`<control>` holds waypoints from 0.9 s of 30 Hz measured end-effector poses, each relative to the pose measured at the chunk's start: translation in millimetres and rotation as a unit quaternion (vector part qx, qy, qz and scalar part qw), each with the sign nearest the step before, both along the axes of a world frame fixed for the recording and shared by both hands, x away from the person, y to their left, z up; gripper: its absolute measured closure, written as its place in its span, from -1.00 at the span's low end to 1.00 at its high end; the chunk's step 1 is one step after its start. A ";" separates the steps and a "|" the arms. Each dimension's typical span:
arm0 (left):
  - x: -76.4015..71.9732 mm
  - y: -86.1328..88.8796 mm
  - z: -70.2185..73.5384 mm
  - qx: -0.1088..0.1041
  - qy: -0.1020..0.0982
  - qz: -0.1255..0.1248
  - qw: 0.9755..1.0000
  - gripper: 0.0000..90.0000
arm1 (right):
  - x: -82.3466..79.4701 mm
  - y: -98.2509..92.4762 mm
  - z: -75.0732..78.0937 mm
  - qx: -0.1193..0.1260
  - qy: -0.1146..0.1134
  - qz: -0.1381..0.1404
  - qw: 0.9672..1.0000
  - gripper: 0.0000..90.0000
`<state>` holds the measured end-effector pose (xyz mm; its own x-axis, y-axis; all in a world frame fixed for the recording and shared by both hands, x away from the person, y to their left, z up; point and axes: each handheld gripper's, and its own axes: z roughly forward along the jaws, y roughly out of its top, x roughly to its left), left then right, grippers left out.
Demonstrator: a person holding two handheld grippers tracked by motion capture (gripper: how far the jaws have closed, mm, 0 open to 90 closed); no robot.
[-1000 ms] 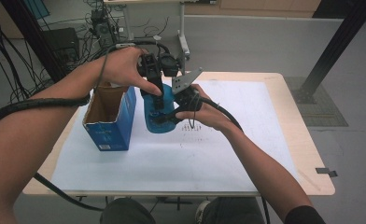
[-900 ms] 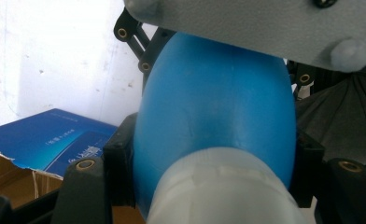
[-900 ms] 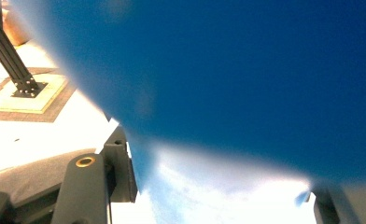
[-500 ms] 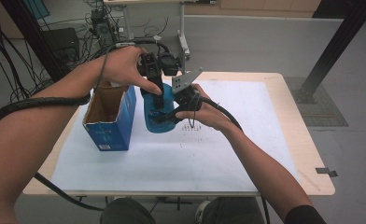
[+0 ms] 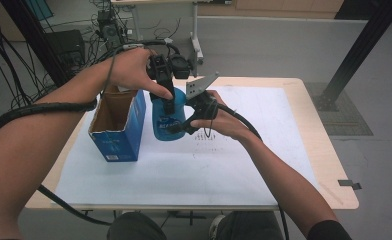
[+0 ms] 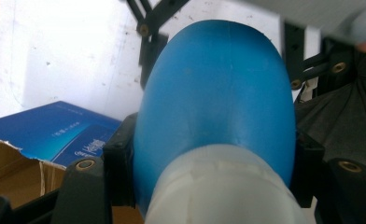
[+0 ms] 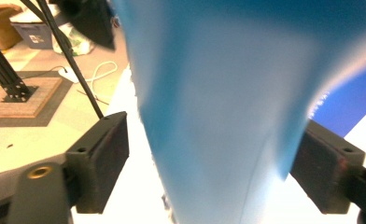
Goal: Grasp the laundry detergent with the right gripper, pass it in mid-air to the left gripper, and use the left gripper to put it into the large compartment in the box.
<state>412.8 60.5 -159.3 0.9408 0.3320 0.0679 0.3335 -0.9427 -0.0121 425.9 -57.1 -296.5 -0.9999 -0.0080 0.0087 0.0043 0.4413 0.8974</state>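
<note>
Standing at the left of the white sheet point(image 5: 244, 165) that covers the table point(image 5: 329, 165) is one blue cardboard box point(image 5: 118, 131), its top flaps open; the brown inside shows in the high view, and whether anything lies in it I cannot tell. Just to the right of the box, one blue bottle point(image 5: 167, 120) stands upright on the sheet, close to the box; whether the two touch I cannot tell. What the bottle holds is not visible through its blue wall.

Counted: one box, one bottle, two grippers.

From above, the left gripper point(image 5: 168, 95) comes down on the top of the bottle. In the left gripper view its two jaws are pressed against the bottle's sides just below the pale neck, pinching the bottle point(image 6: 218, 93).

From the right, the right gripper point(image 5: 180, 126) reaches in level at the lower body of the bottle. In the right gripper view the bottle point(image 7: 218, 116) stands between its jaws, which have just been opening: the left pad stands clear of the blue wall, and the right pad sits at its edge without visibly squeezing it.
</note>
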 end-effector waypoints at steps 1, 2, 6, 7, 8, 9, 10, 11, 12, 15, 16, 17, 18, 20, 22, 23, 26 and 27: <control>0.0 0.0 0.0 0.000 0.000 0.000 1.000 -0.18 | -0.2 -1.9 0.6 -0.002 -0.002 -0.003 1.000 -0.67; 0.5 0.8 0.3 -0.001 -0.001 0.004 1.000 -0.18 | -0.5 -4.1 1.3 -0.005 -0.002 -0.006 1.000 -0.70; 3.6 3.9 3.8 -0.005 -0.004 0.020 1.000 -0.18 | -1.1 -14.7 3.9 -0.015 -0.003 -0.020 1.000 -0.75; 4.0 4.5 5.2 -0.006 -0.005 0.024 1.000 -0.18 | -1.2 -17.6 4.4 -0.016 -0.003 -0.022 1.000 -0.76; 4.4 5.0 6.8 -0.004 -0.006 0.026 1.000 -0.18 | -1.2 -17.6 4.4 -0.016 -0.003 -0.022 1.000 -0.76; 4.9 5.7 8.4 -0.005 -0.007 0.031 0.999 -0.18 | -2.3 -23.1 5.6 -0.024 -0.008 -0.028 0.999 -0.76; 5.3 6.2 10.0 -0.006 -0.008 0.037 0.999 -0.18 | -2.8 -25.9 6.3 -0.029 -0.008 -0.030 0.999 -0.76; 6.0 7.0 11.6 -0.006 -0.009 0.042 0.999 -0.18 | -3.5 -28.7 7.1 -0.030 -0.007 -0.033 0.999 -0.76; 6.4 7.7 13.4 -0.008 -0.010 0.046 0.999 -0.18 | -3.5 -28.7 7.1 -0.030 -0.007 -0.033 0.999 -0.76; 7.6 11.0 20.3 -0.005 -0.013 0.074 0.997 -0.18 | -5.9 -41.2 9.6 -0.041 -0.004 -0.045 0.998 -0.77; 7.6 11.0 20.3 -0.005 -0.013 0.074 0.997 -0.18 | -5.9 -41.2 9.6 -0.041 -0.004 -0.045 0.998 -0.77; 8.1 12.8 24.3 -0.001 -0.018 0.085 0.996 -0.17 | -7.2 -48.1 10.0 -0.047 0.000 -0.053 0.998 -0.77; 8.1 12.8 24.3 -0.001 -0.018 0.085 0.996 -0.18 | -7.2 -48.1 10.0 -0.047 0.000 -0.053 0.998 -0.77; 8.8 16.6 30.7 0.002 -0.025 0.103 0.994 -0.18 | -9.0 -59.0 10.2 -0.057 0.002 -0.064 0.996 -0.77; 8.8 18.0 32.7 0.003 -0.026 0.110 0.994 -0.18 | -9.3 -62.7 10.4 -0.060 0.004 -0.068 0.996 -0.77; 9.0 21.0 37.5 0.005 -0.028 0.120 0.992 -0.18 | -9.8 -70.9 10.8 -0.065 0.009 -0.077 0.995 -0.77; 9.7 24.4 42.7 0.004 -0.031 0.134 0.990 -0.17 | -10.3 -80.5 11.6 -0.073 0.015 -0.087 0.993 -0.77; 10.1 26.2 45.5 0.004 -0.032 0.141 0.990 -0.17 | -10.4 -88.5 12.4 -0.079 0.021 -0.096 0.992 -0.77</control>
